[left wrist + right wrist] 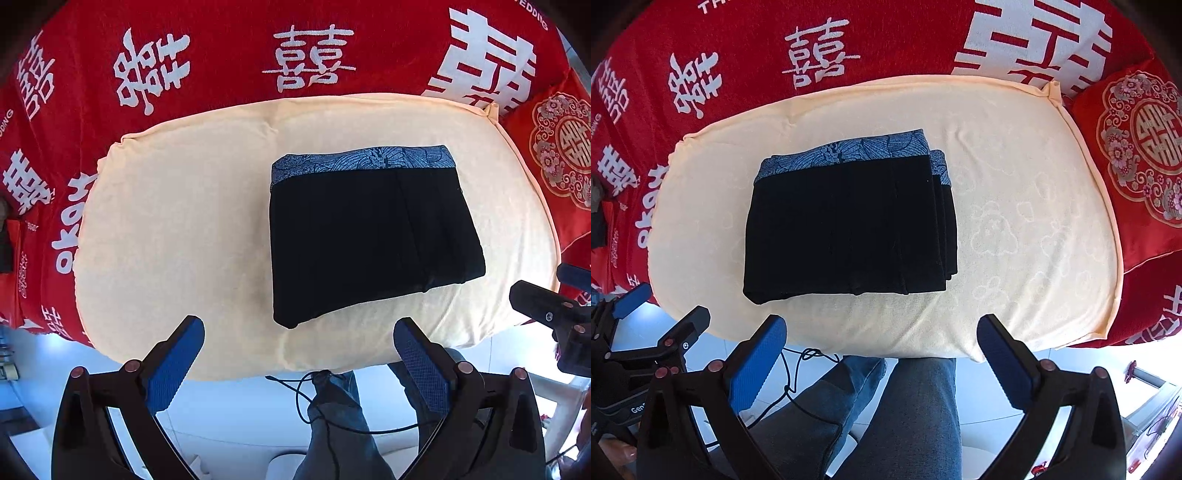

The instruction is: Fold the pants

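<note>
Both the left claw [298,343] and right claw [881,339] hang open at six o'clock, clear of the pants [849,229], which look fully folded on the cream pad [1034,240].

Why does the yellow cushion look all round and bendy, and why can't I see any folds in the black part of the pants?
Both wrist views are fisheye, bulging the cushion edges; the pants are so dark the fabric detail is lost, except layered edges in the right view.

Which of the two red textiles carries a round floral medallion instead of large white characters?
The small red cushion at the right of the cream pad. The red blanket beneath shows only large white characters.
</note>
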`<state>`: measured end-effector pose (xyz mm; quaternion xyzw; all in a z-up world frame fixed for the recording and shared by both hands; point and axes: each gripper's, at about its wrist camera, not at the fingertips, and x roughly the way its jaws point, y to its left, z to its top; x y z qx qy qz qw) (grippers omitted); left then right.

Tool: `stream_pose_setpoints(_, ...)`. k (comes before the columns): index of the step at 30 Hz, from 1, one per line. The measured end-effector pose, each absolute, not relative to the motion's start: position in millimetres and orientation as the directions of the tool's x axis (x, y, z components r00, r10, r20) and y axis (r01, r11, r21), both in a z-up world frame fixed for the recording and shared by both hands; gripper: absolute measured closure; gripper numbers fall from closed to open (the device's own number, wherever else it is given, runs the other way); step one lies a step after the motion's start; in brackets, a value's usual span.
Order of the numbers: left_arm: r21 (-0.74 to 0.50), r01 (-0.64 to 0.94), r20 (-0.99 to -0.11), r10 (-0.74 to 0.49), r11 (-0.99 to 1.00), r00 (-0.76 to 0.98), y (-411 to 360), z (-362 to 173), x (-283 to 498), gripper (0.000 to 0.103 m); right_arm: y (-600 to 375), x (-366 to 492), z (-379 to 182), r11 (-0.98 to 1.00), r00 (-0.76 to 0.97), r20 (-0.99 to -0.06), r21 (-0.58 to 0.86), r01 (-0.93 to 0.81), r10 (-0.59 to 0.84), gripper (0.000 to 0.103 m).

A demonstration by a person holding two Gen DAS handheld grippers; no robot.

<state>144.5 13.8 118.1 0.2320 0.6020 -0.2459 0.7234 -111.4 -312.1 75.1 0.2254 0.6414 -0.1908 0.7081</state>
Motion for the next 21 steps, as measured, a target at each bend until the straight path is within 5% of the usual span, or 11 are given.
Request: stream_pose_setpoints(21,0.048,0.655,-0.984,-0.079,0.755,0.162,16.4,120.3,138.8,0.000,-295.7,-105.3,76.6,0.846,0.095,-0.995,0.044,0.532,-0.008,0.000)
